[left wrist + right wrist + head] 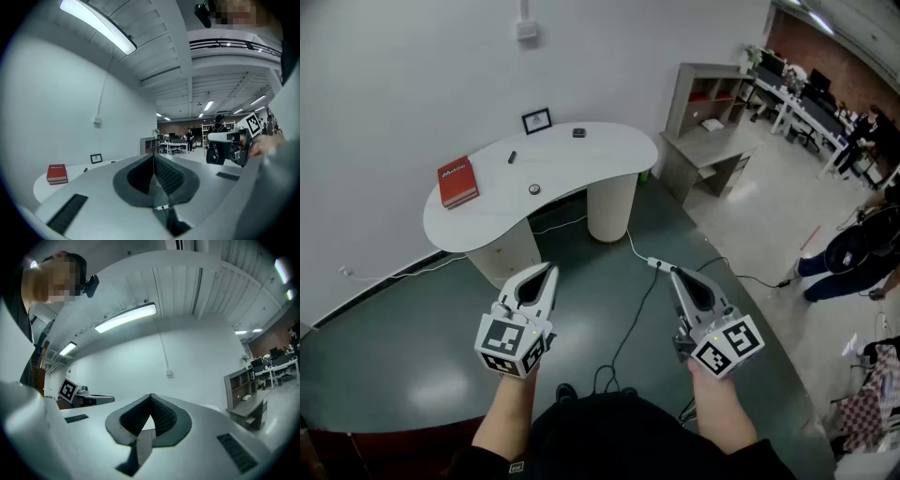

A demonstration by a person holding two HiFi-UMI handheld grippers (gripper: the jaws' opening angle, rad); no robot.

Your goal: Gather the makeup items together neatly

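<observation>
Head view: left gripper and right gripper hover level, well short of the white table, where small makeup items lie scattered apart. Left gripper view: jaws pressed together, nothing between. Right gripper view: jaws likewise closed, empty.

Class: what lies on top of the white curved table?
On the table: a red book, a framed picture, a short dark stick, a small dark object and a small round item. The small ones are too tiny to identify; anything under the book is hidden.
</observation>
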